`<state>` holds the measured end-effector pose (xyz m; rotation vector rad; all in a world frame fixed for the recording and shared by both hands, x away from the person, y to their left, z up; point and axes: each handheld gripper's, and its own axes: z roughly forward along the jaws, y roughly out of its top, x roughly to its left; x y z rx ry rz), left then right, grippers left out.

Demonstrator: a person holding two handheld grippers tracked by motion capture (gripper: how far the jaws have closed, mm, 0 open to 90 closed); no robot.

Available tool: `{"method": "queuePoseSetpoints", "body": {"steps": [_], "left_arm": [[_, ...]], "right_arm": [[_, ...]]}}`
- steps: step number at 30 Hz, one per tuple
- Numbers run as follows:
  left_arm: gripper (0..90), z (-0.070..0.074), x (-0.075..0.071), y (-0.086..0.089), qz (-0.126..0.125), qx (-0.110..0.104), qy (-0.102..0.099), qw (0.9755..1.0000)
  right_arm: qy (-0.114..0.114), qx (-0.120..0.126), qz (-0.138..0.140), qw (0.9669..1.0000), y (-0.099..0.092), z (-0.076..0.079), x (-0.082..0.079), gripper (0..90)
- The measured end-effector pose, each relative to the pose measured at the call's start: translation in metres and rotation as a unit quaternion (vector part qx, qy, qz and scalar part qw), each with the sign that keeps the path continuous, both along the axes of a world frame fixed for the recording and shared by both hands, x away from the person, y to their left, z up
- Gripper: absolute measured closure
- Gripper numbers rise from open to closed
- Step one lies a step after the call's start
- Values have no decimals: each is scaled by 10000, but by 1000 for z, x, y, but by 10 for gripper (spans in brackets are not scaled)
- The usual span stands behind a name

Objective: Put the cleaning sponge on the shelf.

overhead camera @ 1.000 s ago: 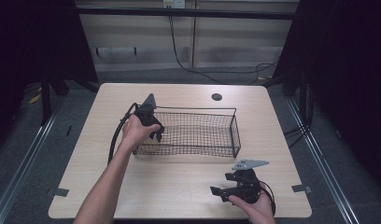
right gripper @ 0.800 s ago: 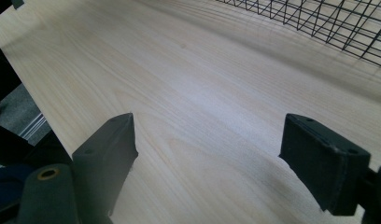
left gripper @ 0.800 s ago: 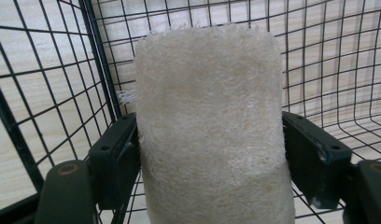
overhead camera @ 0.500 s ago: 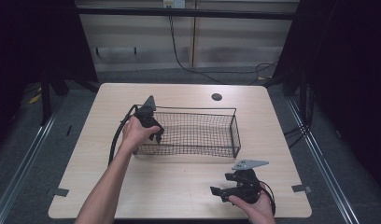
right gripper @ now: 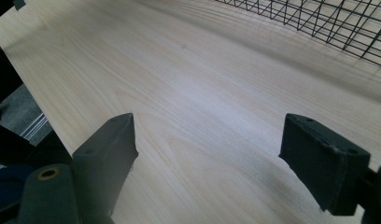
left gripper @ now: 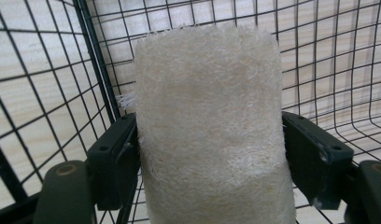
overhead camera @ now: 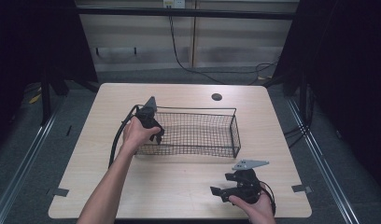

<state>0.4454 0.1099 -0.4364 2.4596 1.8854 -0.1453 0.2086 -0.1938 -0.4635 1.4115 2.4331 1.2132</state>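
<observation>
Our left gripper point(overhead camera: 153, 133) has its jaws on either side of a pale loofah roll point(left gripper: 209, 130), the pads touching its fibres, down at the left end of the wire basket point(overhead camera: 235, 133). The jaws have just been opening, so the grip is easing. We judge the roll light, springy and rough; its middle is the best hold. Our right gripper point(right gripper: 207, 154) hovers spread and empty over the table point(right gripper: 179, 93). Otherwise, both hands sit where they were.
</observation>
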Motion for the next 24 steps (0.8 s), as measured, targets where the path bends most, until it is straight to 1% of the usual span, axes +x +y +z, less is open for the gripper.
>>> {"method": "queuePoseSetpoints", "body": {"steps": [1,3,7,9,10,11,13,14,16,18,19,21,24], "left_arm": [[256,-1,0,-1,-19,12,-6,10000],[252,-1,0,-1,-47,-37,33,10000],[242,-1,0,-1,-29,-96,56,9999],[233,0,0,-1,-55,-55,77,9999],[226,0,-1,-2,-64,12,27,10000],[215,0,-1,-2,-63,26,18,10000],[209,0,-1,-1,-98,-17,62,9999],[212,0,-1,-1,-61,-37,63,10000],[208,1,-1,-1,-111,-42,24,9999],[206,4,-2,-1,-91,-81,-50,9999],[199,4,-2,-1,-49,-123,-59,9999],[195,6,-2,0,-51,-161,-66,9998],[191,9,-2,2,-3,-192,-175,9997]], "right_arm": [[2,2,1,10000,0,0,0,179],[5,0,1,10000,0,0,0,179],[-5,-1,5,10000,0,0,0,180],[-3,1,-1,10000,0,0,0,179],[-2,4,-2,10000,0,0,0,179],[-2,1,-1,10000,0,0,0,179],[-13,-12,16,10000,0,-1,0,179],[1,-5,13,10000,1,-1,0,179],[-9,-6,16,10000,1,-1,0,179],[5,7,0,10000,0,-1,0,179],[0,9,0,10000,0,-1,1,179],[-4,6,1,10000,0,-1,1,179],[7,8,6,10000,1,-1,0,179]]}}
